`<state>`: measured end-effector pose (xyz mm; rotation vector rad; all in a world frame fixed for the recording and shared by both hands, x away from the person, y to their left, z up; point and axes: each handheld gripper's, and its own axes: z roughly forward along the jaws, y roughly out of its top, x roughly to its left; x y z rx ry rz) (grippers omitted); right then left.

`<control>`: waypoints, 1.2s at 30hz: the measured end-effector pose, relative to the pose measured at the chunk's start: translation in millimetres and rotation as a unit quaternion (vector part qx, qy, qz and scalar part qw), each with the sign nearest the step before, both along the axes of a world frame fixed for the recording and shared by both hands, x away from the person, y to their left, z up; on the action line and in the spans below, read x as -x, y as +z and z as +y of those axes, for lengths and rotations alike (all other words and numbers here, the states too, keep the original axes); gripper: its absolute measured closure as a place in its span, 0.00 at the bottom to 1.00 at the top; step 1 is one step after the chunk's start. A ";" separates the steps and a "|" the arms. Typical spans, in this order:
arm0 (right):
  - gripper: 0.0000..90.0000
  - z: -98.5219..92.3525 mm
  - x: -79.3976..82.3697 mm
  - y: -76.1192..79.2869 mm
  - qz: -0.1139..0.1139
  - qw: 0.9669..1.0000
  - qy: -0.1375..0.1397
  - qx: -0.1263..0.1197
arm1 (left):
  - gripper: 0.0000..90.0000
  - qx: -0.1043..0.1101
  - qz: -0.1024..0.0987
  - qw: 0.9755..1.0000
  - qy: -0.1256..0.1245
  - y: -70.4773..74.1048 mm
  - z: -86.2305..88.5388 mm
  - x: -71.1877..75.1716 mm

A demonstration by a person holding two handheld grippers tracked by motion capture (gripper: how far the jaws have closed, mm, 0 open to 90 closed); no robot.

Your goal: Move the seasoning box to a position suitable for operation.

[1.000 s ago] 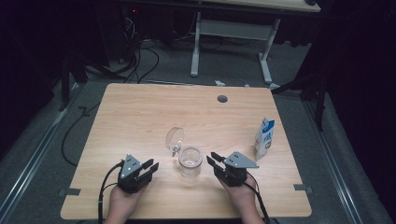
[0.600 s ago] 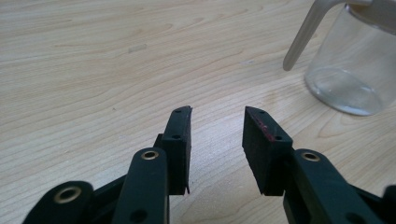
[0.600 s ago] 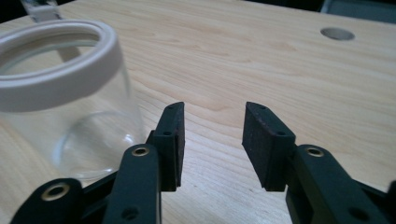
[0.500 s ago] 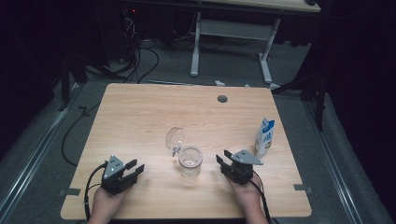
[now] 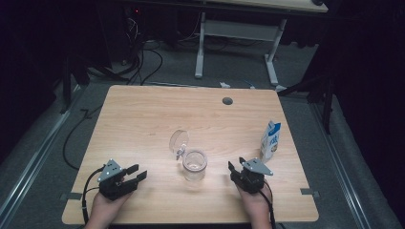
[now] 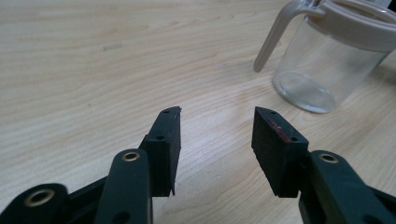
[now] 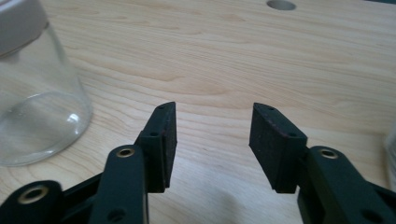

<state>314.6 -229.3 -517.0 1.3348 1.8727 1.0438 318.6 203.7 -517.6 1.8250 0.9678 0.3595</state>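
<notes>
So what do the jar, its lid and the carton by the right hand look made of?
Jar: clear glass or hard plastic; the wood grain shows through and it glints. I cannot tell which.
Lid: matte beige plastic, moulded in one piece with its lever.
Carton: printed coated paperboard with a folded gable top.

high view: set above the near edge, faced forward and down, whole table (image 5: 143,119) taken in from afar | left gripper view: set low and close, faced right toward the jar (image 6: 327,56) | right gripper view: set low and close, faced far-left | shared: jar (image 7: 37,93) and tabletop seen from both sides
</notes>
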 end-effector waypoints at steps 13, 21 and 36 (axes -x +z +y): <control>0.45 -43.8 19.9 7.0 -0.011 0.997 -0.071 -0.012 | 0.56 -0.001 -0.001 1.000 -0.009 -1.2 -7.1 6.8; 0.41 -62.2 10.8 16.0 -0.025 0.995 -0.091 0.003 | 0.56 -0.009 0.001 1.000 -0.006 -5.5 -9.5 10.6; 0.34 -82.4 -25.7 33.3 -0.017 0.991 -0.129 0.024 | 0.56 -0.007 -0.001 1.000 -0.016 -8.8 -6.5 9.9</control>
